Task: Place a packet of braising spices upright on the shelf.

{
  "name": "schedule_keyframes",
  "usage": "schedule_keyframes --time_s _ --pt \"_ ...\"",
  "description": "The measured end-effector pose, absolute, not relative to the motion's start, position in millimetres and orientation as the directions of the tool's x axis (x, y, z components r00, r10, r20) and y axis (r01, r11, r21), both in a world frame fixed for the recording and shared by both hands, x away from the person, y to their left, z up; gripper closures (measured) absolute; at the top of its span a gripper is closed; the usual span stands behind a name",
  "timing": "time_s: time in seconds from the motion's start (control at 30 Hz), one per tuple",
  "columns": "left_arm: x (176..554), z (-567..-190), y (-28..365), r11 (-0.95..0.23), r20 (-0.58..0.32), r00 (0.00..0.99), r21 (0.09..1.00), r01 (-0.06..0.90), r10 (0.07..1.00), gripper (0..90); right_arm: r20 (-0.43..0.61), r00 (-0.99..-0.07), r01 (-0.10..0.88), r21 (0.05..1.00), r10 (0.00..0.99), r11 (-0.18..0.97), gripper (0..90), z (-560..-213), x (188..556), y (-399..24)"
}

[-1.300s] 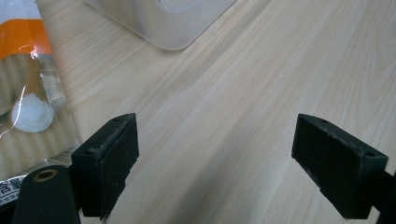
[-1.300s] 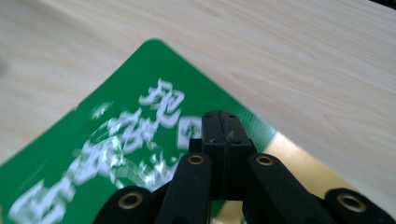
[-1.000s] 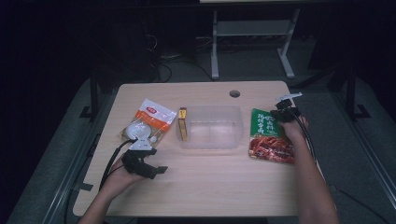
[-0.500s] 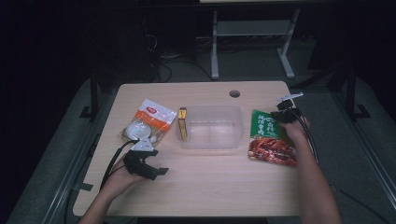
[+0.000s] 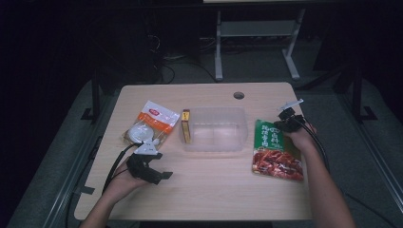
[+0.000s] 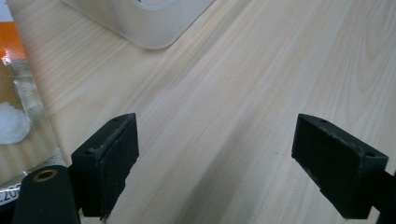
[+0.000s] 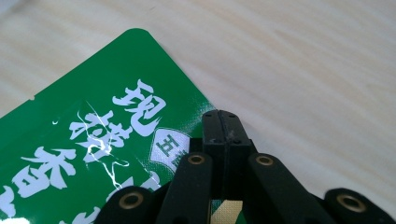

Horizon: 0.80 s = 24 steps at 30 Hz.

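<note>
Green pouch (image 5: 275,148) is seen flat on the tabletop (image 5: 214,194), right of the clear tub (image 5: 215,129); right tongs (image 7: 223,122) — clenched, nothing visibly pinched — have drifted slightly along its top edge, so pickup seems unstarted. Left tongs (image 6: 224,154) rest released.

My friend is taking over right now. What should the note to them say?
Left gripper: open, over bare table, nothing between its jaws.
Right gripper: shut, over the near edge of the green packet; whether it pinches the packet can't be told.
Clear tub: mid-table, looks empty.
Orange-and-white bag and small yellow box: left of the tub.
Done: nothing in the tub. Left: probably loading all three.
</note>
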<state>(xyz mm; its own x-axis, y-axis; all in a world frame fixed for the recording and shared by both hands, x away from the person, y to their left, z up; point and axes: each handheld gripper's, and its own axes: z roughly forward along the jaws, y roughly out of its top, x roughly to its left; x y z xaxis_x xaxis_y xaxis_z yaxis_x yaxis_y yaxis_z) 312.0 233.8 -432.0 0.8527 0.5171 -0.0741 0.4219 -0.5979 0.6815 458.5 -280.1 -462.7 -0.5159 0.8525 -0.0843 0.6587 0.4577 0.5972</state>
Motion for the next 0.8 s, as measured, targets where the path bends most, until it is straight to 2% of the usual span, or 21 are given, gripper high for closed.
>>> schedule_keyframes --time_s 0.2,0.8 --pt "309.2 -431.9 230.7 -0.614 -0.069 0.865 0.676 0.407 0.498 14.3 -0.110 -0.553 0.647 0.569 0.826 0.508 90.0 -460.4 436.3 -277.0" --pt "301.4 -432.0 222.9 -0.623 -0.072 0.879 0.679 0.389 0.471 14.3 -0.112 -0.566 0.656 0.540 0.817 0.528 90.0 -457.5 371.9 -294.2"
